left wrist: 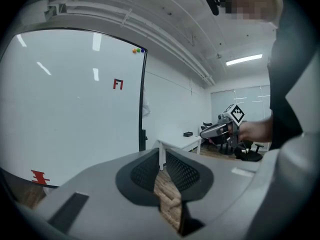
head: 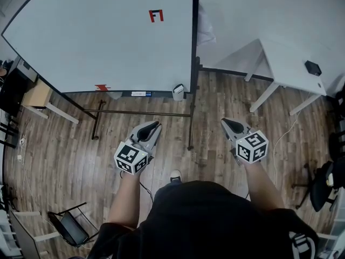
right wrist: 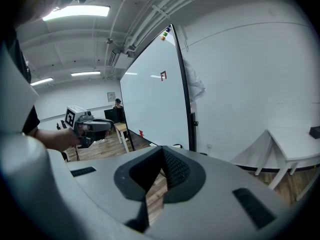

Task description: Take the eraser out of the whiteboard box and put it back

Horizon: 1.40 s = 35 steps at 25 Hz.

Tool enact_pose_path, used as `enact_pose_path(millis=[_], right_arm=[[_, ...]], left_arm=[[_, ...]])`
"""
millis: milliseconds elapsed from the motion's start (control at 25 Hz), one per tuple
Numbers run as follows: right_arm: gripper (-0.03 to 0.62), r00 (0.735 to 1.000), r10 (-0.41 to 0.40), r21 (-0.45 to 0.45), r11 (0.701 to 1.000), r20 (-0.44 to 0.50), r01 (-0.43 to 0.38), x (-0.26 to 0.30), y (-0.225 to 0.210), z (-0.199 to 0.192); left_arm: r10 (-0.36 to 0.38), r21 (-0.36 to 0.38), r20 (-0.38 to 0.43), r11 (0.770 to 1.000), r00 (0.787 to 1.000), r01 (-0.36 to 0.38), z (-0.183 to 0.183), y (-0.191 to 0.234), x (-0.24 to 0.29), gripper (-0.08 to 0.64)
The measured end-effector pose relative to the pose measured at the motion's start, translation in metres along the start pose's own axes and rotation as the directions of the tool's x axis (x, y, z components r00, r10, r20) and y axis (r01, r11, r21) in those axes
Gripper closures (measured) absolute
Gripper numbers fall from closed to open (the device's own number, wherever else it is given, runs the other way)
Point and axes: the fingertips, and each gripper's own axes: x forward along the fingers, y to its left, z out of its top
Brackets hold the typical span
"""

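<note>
1. In the head view the whiteboard (head: 97, 42) fills the frame from 10 to 12 o'clock. It carries a small red mark (head: 156, 15) near its top right.
2. The whiteboard box (head: 178, 92), a small pale container, hangs at the board's lower right corner, at about 12 o'clock from the person.
3. The eraser cannot be made out. The box is too small in this view to show what it holds.
4. The left gripper (head: 154, 125) is held low over the wooden floor (head: 64, 155) and points toward 12 o'clock, well apart from the box.
5. In the left gripper view its jaws stand together at the tips, with nothing between them; only floor shows through the slit behind.
6. The right gripper (head: 228, 123) is at 1 o'clock and points up and slightly left. It is about level with the left one and well apart from it.
7. In the right gripper view its jaws also meet at the tips and hold nothing.
8. Each gripper view shows the other gripper off to the side, held in a hand.
9. A white surface (head: 291, 58) stands at 2 o'clock beside the board, with a small black object (head: 312, 67) on it.
10. A black folding chair (head: 70, 226) sits at 8 o'clock, and an office chair (head: 322, 183) at 4 o'clock.
</note>
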Motion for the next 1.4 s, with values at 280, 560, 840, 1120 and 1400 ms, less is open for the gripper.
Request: enact_pose_path(millis=[280,560,840,1120,1400], right_arm=[[0.597,1.0,-0.015,-0.005,1.0,0.003,0.015,0.025,0.007,0.012],[0.597,1.0,-0.024,0.0,1.0,-0.007,0.024,0.049,0.025,0.021],[0.597,0.996,-0.085,0.006,0.996,-0.002,0.085,0.065,0.024,0.035],[0.597,0.993,-0.121,0.017,0.993,-0.002,0.121,0.079,0.032,0.04],[0.597,0.992,-0.127,0.02,0.992,-0.01,0.127,0.086,0.038,0.041]], left_arm=[[-0.021,-0.001,0.002,1.0,1.0,0.021,0.0,0.028,0.0,0.526],[-0.044,-0.007,0.006,0.999,0.999,0.044,0.001,0.06,-0.002,0.527],[-0.095,-0.015,0.009,0.995,0.995,0.095,0.001,0.088,0.001,0.523],[-0.13,-0.015,0.012,0.991,0.991,0.13,-0.003,0.112,0.001,0.522],[-0.145,-0.016,0.02,0.989,0.989,0.145,-0.001,0.126,0.003,0.522]])
